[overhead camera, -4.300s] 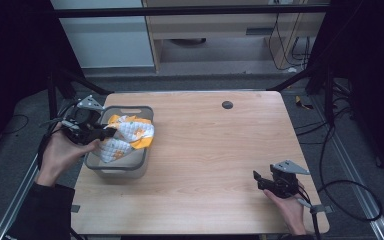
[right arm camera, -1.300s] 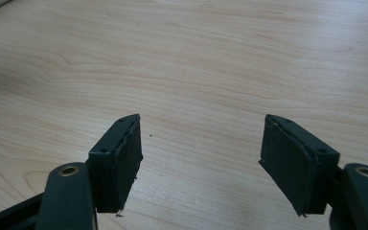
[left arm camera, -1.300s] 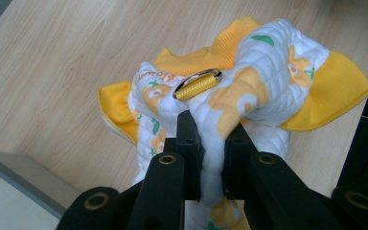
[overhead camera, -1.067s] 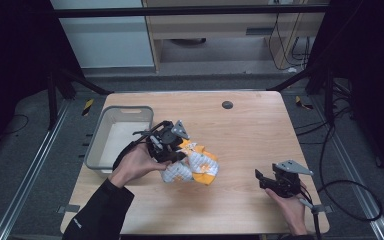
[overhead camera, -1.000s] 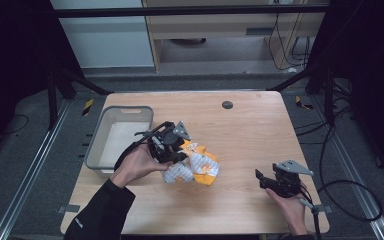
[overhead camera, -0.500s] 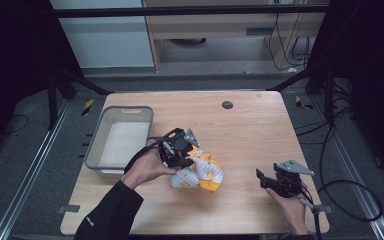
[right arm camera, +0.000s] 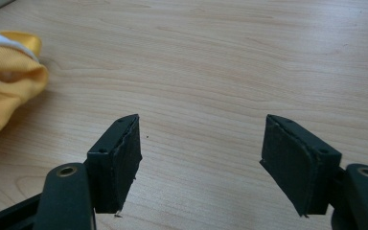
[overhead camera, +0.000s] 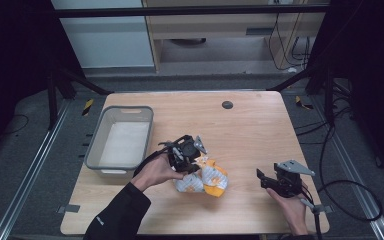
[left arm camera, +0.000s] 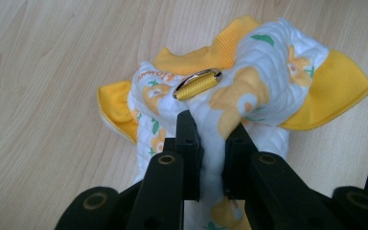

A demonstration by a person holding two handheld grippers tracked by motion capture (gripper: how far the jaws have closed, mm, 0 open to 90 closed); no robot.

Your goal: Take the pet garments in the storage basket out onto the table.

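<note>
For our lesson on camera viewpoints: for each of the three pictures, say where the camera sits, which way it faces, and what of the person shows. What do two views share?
High view: above the person's side, looking forward and down at the table; both forearms enter from below.
Left gripper view: on the left claw, looking along its jaws, clamped on the yellow-and-white garment.
Right gripper view: on the right claw, jaws apart over bare wood.
Shared: the garment appears in all three.

1 overhead, 2 claw-mounted close-ups

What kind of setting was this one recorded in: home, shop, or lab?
Most likely a lab or recording rig. A bare wooden table stands inside a dark metal frame, loose cables trail over grey carpet, and the one prop is a small garment beside a grey bin.
</note>
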